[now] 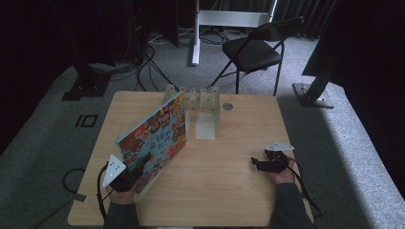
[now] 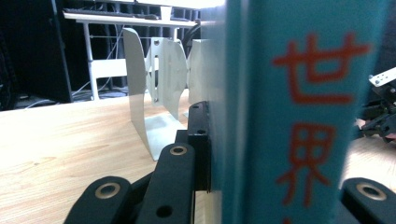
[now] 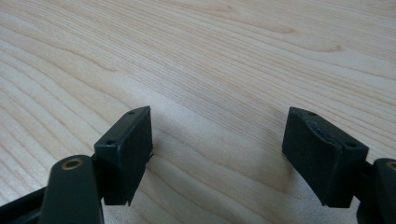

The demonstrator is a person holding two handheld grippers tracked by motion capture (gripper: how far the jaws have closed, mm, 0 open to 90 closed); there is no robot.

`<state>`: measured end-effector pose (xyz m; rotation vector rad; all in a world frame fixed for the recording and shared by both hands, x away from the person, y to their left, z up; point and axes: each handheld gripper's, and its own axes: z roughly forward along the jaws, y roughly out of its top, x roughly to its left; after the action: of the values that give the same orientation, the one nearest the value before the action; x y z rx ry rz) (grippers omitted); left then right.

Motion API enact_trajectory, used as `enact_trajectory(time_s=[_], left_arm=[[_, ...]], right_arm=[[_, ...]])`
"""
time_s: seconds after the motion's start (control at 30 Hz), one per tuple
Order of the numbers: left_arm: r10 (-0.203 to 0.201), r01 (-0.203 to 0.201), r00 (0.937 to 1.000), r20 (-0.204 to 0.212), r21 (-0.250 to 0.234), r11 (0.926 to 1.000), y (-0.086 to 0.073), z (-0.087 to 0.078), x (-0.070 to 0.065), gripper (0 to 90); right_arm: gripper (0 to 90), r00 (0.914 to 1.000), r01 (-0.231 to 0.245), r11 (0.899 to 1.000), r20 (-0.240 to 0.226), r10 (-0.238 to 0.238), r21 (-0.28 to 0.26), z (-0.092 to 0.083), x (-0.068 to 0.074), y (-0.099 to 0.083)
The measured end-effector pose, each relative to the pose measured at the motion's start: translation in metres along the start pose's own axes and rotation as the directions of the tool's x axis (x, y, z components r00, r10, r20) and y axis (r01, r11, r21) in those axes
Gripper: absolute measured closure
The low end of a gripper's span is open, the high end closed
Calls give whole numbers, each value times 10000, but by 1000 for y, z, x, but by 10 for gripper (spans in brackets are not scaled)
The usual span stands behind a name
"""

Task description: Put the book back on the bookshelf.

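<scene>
Book (image 1: 155, 138), one, large, thin, with a colourful illustrated cover and a teal spine printed with red characters, is in transit toward the rack. The left gripper (image 1: 128, 177) clamps it by the lower end; in the left gripper view the black jaws press on both faces of the spine (image 2: 299, 112). The book is tilted, its near end at about 7 o'clock on the light wooden table (image 1: 224, 191), its far corner reaching up to about 11 o'clock, close beside the rack.

Step in hand, as judged: carrying the book to be shelved upright. Next move probably calls for raising it to vertical, lining the spine up with a gap between two plates, and sliding it in without knocking the plates.

White metal divider rack (image 1: 198, 102), one, stands at 12 o'clock near the far table edge; about five upright plates, exact count uncertain.

The right gripper (image 1: 262, 164) rests at 4 o'clock, well apart from the book, jaws spread wide with bare wood between them (image 3: 217, 140); it grasps nothing.

Count: grippers, two. Black folding chair (image 1: 255, 47), one, on the grey carpet beyond the table.
</scene>
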<state>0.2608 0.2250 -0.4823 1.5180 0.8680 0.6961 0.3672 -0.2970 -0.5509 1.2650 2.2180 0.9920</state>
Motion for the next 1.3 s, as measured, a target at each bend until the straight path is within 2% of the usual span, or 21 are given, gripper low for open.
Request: enact_trajectory(time_s=[0.5, 0.8, 1.3], left_arm=[[157, -157, 9992, -361, 19, 9999, 5, 2, -2, 809], [242, -249, 9988, -414, -147, 9996, 13, 5, -4, 809], [335, -342, 9982, -490, -144, 9993, 22, 9, 0, 808]], right_arm=[[241, 10000, 6, 10000, -2, -6, 0, 0, 0, 0], [241, 10000, 3, 10000, -5, -3, 0, 0, 0, 0], [241, 10000, 3, 10000, -1, -3, 2, 0, 0, 0]])
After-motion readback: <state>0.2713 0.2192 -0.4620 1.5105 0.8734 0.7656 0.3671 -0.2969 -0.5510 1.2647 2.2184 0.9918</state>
